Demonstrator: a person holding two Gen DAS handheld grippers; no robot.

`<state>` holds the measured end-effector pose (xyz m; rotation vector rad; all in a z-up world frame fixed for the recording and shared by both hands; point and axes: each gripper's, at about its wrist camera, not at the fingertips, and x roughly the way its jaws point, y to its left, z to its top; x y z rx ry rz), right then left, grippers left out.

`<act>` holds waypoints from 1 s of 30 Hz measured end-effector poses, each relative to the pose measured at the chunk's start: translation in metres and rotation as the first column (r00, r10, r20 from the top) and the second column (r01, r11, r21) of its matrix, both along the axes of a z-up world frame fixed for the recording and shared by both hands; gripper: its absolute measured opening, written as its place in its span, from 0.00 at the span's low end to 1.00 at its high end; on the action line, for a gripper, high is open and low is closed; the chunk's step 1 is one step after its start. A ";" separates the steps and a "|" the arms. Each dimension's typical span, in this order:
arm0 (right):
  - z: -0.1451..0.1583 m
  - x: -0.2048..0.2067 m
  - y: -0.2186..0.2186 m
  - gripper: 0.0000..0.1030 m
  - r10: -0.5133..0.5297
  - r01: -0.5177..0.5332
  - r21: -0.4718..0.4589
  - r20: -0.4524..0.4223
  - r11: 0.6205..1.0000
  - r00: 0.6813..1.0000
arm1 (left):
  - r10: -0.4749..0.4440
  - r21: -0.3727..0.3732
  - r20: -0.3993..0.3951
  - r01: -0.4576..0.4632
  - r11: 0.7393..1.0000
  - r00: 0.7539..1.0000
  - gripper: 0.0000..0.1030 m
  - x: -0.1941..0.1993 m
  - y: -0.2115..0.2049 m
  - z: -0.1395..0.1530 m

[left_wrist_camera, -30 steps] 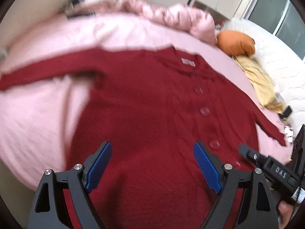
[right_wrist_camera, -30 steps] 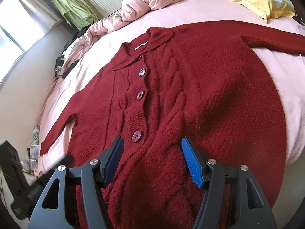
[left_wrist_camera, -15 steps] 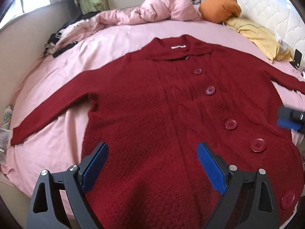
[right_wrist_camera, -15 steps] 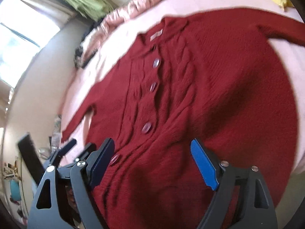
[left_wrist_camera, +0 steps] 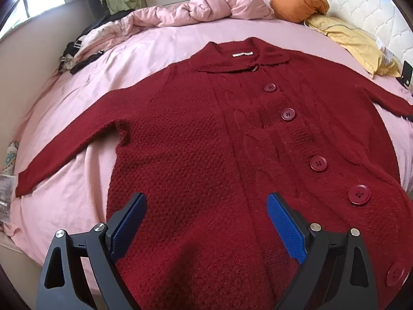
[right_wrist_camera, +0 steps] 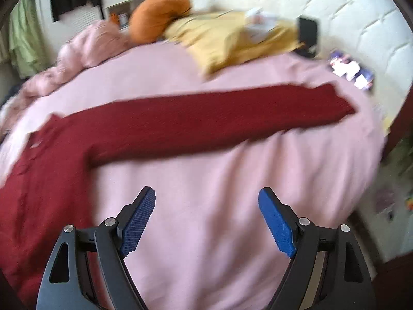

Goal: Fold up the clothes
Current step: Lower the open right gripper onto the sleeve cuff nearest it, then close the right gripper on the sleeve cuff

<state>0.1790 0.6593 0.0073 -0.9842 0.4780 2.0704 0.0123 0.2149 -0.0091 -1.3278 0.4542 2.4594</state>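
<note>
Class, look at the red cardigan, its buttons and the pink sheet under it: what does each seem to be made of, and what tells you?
Red cardigan: knitted yarn, probably wool or acrylic; bumpy stitches, cable ribs and a fuzzy surface.
Buttons: likely plastic; smooth, slightly glossy, four-holed.
Pink sheet: thin woven fabric, perhaps cotton; matte, with soft creases.

red cardigan (left_wrist_camera: 206, 155) hem cut off below, right-wrist view motion-blurred, collar label (left_wrist_camera: 242, 54) unreadable

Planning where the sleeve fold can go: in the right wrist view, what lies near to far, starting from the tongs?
Right tongs → bare pink sheet → red cardigan sleeve → yellow cloth → orange cushion.
</note>
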 end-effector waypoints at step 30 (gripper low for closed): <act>-0.040 0.080 0.245 1.00 -0.359 0.190 -0.367 -0.473 0.911 0.805 | 0.009 -0.081 0.042 -0.006 0.997 0.999 0.92 -0.006 0.018 -0.007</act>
